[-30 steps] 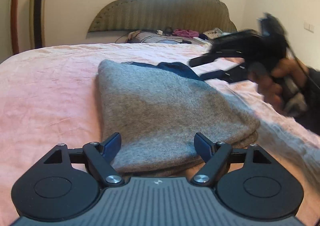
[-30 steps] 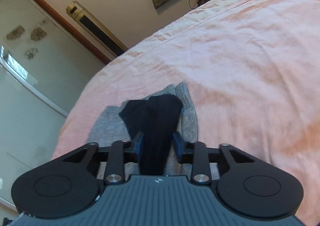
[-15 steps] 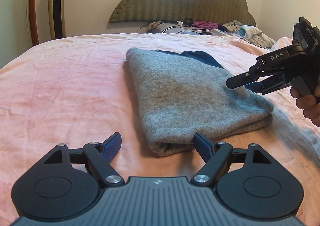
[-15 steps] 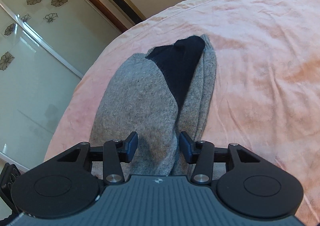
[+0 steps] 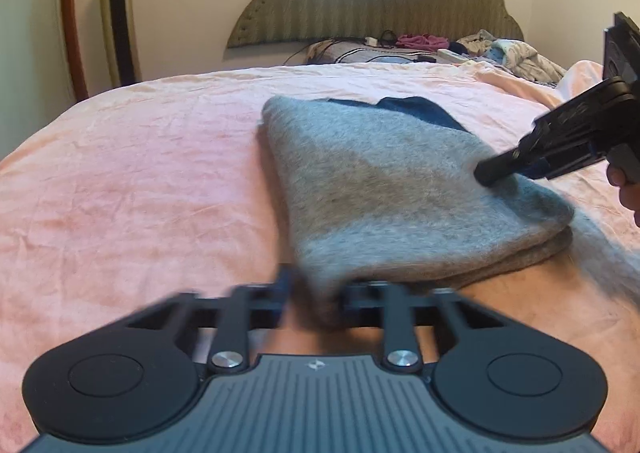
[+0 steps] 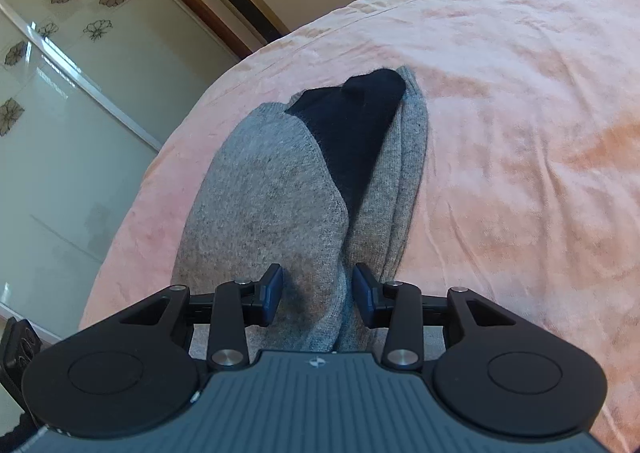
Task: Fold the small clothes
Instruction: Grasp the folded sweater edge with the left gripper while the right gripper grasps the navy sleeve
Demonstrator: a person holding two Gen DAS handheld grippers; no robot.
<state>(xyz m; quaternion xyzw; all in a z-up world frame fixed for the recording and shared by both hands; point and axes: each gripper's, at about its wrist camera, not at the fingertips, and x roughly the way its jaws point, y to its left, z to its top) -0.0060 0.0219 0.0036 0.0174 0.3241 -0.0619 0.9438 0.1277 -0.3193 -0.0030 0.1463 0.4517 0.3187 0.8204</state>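
A folded grey knit garment (image 5: pixel 380 181) lies on the pink bedsheet (image 5: pixel 140 173), with a dark navy part (image 5: pixel 416 109) showing at its far end. My left gripper (image 5: pixel 314 297), blurred, is closing its jaws on the near corner, and the grey cloth is pinched between them. In the right wrist view the same garment (image 6: pixel 272 205) runs away from me, its navy part (image 6: pixel 352 121) on top. My right gripper (image 6: pixel 318 289) is closing its jaws on a raised grey fold, which both pads touch. From the left it shows as the right gripper (image 5: pixel 490 175) on the garment's right edge.
Bare pink sheet (image 6: pixel 520 93) spreads around the garment. A padded headboard (image 5: pixel 380 1) with loose clothes and cables (image 5: pixel 420 41) stands at the far end. A tall gold tower unit (image 5: pixel 118 17) and a flowered glass door (image 6: pixel 60 93) are at the left. A hand (image 5: pixel 626 189) holds the right gripper.
Both grippers went from open to closed on the grey garment. The left took its near corner, and the right came down onto its right edge with a fold between the pads.
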